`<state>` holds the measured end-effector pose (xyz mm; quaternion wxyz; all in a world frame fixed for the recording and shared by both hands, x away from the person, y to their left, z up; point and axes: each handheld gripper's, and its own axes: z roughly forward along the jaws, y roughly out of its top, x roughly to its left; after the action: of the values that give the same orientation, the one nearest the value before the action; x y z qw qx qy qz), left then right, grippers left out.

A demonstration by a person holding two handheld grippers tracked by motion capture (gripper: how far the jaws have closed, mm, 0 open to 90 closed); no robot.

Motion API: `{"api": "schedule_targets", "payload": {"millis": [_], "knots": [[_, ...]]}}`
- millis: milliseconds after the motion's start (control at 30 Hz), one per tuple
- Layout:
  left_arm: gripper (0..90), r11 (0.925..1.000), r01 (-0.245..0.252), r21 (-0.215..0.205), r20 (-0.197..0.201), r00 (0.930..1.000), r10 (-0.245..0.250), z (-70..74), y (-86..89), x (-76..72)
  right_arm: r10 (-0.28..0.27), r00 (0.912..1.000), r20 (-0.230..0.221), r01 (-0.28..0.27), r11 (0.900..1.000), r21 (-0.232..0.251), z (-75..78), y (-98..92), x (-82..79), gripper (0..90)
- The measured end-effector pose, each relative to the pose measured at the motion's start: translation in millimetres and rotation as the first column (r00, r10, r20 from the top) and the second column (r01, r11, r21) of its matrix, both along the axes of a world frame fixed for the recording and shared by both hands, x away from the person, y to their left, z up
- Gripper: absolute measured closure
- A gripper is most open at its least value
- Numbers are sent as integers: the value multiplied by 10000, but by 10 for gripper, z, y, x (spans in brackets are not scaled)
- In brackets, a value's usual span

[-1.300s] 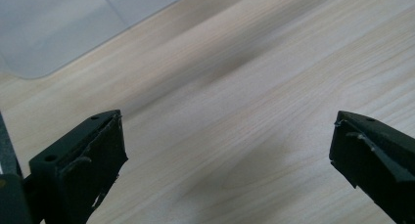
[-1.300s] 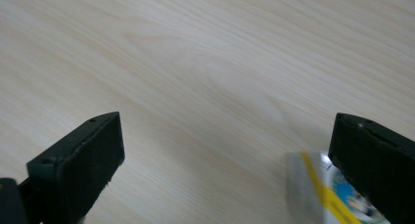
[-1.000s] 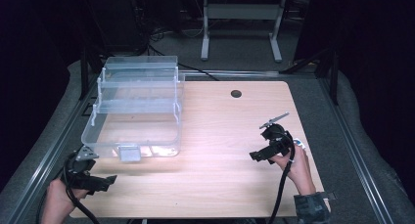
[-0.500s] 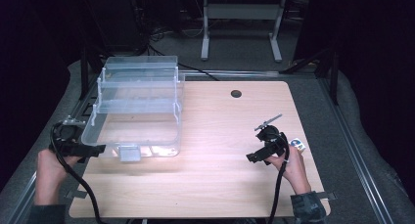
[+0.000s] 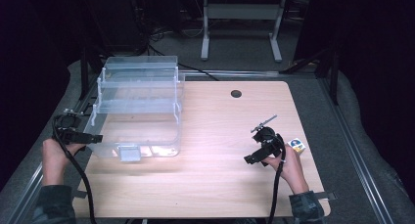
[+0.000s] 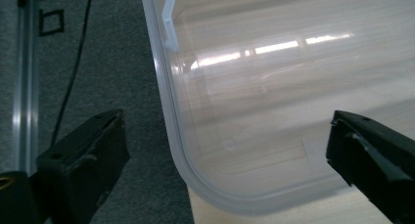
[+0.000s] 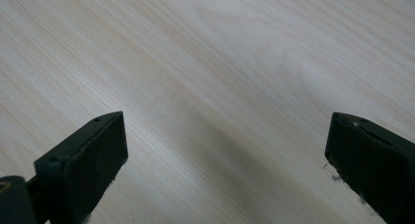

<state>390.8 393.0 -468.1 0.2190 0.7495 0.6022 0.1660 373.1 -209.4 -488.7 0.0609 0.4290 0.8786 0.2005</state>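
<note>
From up top I've got the left gripper (image 5: 83,136) parked right at the near-left corner of the clear plastic storage box with tiered shelves (image 5: 139,104), which sits on the left side of the pale wooden table (image 5: 215,185). Its jaws are spread wide, straddling the box's rounded corner (image 6: 205,185). My right gripper (image 5: 254,157) hangs over bare tabletop, jaws wide apart too, nothing between them. A small white cube with a blue-yellow face (image 5: 296,145) sits just beside that hand.
</note>
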Motion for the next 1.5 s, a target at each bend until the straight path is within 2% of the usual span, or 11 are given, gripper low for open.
{"api": "schedule_targets", "payload": {"millis": [133,233,367,533,567,633,833,900,1033,1300,1500], "knots": [[245,9998,-178,107,-165,9997,180,-60,19,73,141,9999,-42,-141,9999,32,-15,25,5,28],[363,9990,-423,133,-87,9991,424,-74,49,107,130,9999,-91,-131,9999,-21,-15,20,11,30],[526,9943,-1052,185,174,9943,1049,-102,133,123,30,10000,25,-30,10000,29,-1,-10,13,35],[705,9939,-1085,-178,373,9933,1091,-141,188,121,-142,9999,67,141,9998,119,28,-55,10,36],[742,9946,-962,-387,456,9941,979,-144,184,117,-130,9999,98,129,9999,92,33,-57,9,36],[817,9956,-892,-271,469,9948,904,-141,158,120,-142,9998,135,140,9998,133,42,-59,6,36],[822,9951,-740,-657,596,9952,779,-160,202,101,-222,9996,184,222,9998,17,56,-99,11,39],[819,9958,-461,-787,608,9968,509,-164,227,92,-228,9995,216,227,9997,62,61,-111,9,39],[812,9877,-179,-1553,797,9963,306,-198,306,70,-263,9995,202,260,9996,112,69,-122,6,40],[801,9907,194,-1350,717,9974,-97,-186,266,46,-303,9992,241,303,9995,-24,82,-127,5,40],[793,9909,395,-1283,697,9971,-308,-184,241,32,-324,9991,286,321,9994,98,96,-155,4,39]]}}
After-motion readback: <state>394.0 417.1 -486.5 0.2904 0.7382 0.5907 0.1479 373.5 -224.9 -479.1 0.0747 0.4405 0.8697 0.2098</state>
